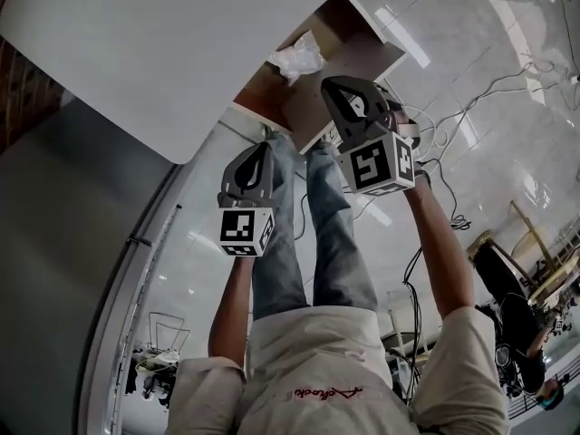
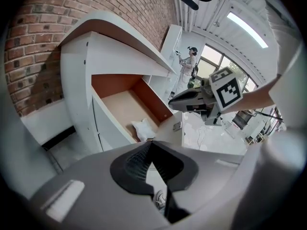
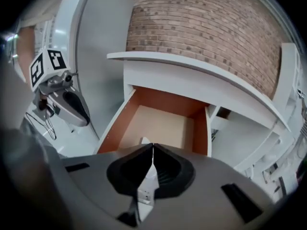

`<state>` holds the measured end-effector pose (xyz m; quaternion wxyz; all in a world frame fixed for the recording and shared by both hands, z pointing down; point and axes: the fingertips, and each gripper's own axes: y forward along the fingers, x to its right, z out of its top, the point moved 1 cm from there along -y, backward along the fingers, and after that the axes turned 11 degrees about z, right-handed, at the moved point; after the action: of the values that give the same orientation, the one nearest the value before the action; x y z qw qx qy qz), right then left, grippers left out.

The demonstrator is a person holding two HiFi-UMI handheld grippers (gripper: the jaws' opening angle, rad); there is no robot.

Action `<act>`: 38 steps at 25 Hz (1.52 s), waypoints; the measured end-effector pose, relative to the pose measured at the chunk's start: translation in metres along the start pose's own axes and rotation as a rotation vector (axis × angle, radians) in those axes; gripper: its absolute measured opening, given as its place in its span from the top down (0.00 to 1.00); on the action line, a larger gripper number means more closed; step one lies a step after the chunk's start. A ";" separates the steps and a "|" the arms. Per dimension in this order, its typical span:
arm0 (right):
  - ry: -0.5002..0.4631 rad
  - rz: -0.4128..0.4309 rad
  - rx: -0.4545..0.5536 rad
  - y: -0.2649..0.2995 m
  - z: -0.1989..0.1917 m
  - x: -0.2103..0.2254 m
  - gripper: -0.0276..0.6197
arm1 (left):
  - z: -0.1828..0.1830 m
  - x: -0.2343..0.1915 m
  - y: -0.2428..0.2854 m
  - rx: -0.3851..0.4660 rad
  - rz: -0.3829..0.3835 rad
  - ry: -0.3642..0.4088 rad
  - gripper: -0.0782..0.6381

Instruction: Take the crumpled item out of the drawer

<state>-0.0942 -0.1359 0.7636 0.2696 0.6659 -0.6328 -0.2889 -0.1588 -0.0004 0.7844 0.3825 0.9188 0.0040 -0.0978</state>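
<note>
**While Both Grippers Are Closed: Hazards at the Open Drawer**

Although the drawer [image 1: 353, 48] stands pulled out, neither tool is set to grasp. The right gripper [image 3: 152, 147] has its jaws pressed together with nothing between them. The left gripper [image 2: 152, 143] is likewise closed and empty, and hangs beside the right one and further back from the drawer. The crumpled item [image 1: 297, 59], a white wad, lies on the drawer floor just ahead of the right gripper's jaw tips, toward the end of the floor nearest both tools.

Probable faults from this position:

1. **Pushing instead of gripping.** If the right gripper advances with its jaws closed, the tips are likely to flatten the wad or shove it deeper. The jaws need to part before the approach.
2. **Slip or partial hold.** The wad looks light and loosely folded. A pinch on one outer fold may let it slide free or tear on the lift.
3. **Wall contact.** The item sits close to a drawer wall, and a jaw landing on the rim could jolt the drawer or nudge it inward.
4. **Overhang.** The white tabletop [image 1: 136, 43] projects above and beyond the jaw tips, so a steep withdrawal may strike its edge.
5. **Tool collision.** The left gripper is close enough that a sideways correction by either one risks contact.
</note>
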 end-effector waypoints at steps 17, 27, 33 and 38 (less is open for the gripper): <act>-0.419 0.270 -0.375 0.096 -0.029 0.022 0.90 | -0.003 -0.006 0.005 -0.019 -0.003 -0.042 0.88; -0.572 0.294 -0.473 0.131 -0.042 0.027 0.81 | -0.006 -0.018 0.004 -0.028 0.005 -0.051 0.88; -0.565 0.314 -0.481 0.143 -0.050 0.027 0.81 | -0.007 -0.023 0.007 -0.036 0.013 -0.058 0.88; -0.541 0.337 -0.479 0.145 -0.051 0.027 0.81 | -0.007 -0.026 0.005 -0.043 0.018 -0.059 0.88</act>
<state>-0.1562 -0.1710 0.9030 0.2844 0.3709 -0.6962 -0.5449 -0.1822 0.0026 0.7971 0.4027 0.9071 -0.0134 -0.1214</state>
